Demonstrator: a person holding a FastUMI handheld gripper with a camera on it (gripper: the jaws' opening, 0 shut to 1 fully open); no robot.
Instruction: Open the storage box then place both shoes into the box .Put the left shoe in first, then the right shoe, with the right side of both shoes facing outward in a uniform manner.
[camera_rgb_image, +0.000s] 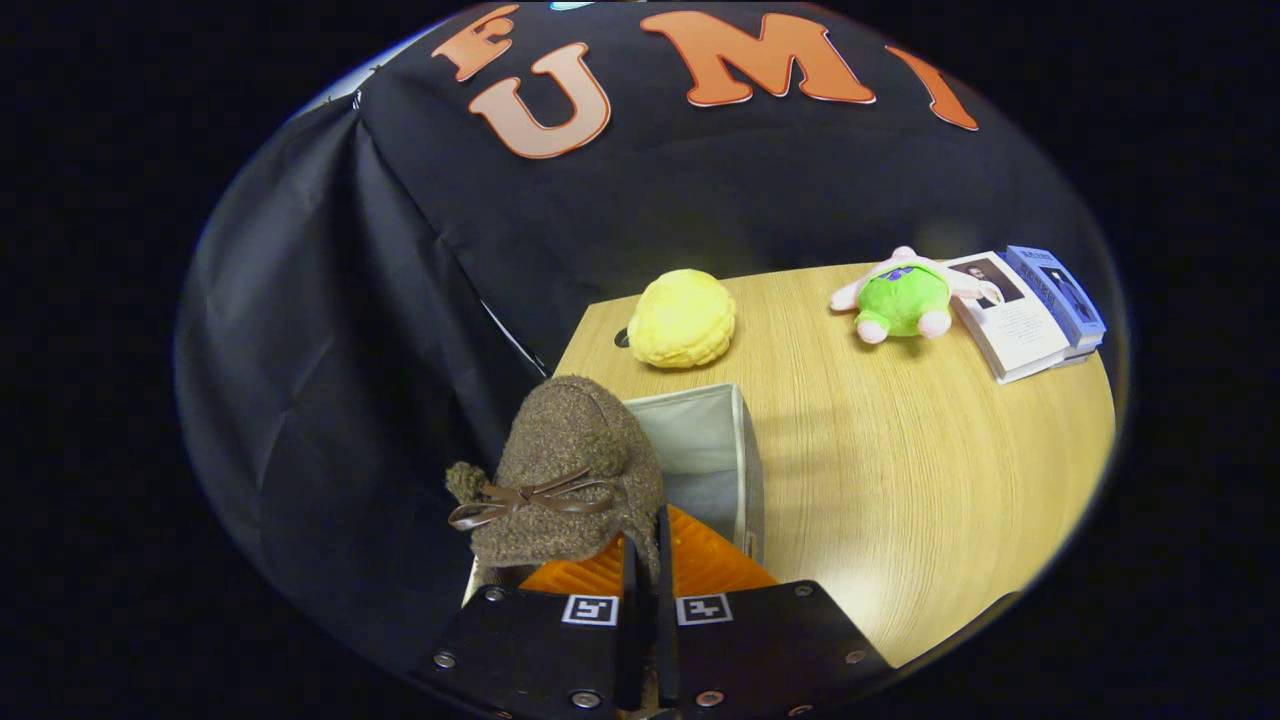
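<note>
Shoe (570, 470) pinched in tool (648, 560), above box (745, 460)

One shoe (570, 470), one box (715, 450), two plush toys (682, 318) (yellow, green), two books (1030, 310).

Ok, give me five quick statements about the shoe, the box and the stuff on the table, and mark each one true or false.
1. The gripper is shut on the fuzzy brown shoe. True.
2. The shoe is lying flat on the table. False: it is held up over the open storage box.
3. The shoe has a brown bow on it. True.
4. The green plush toy sits inside the box. False: it lies on the table beyond the box, next to the books.
5. A yellow plush lies on the table just beyond the box. True.
</note>
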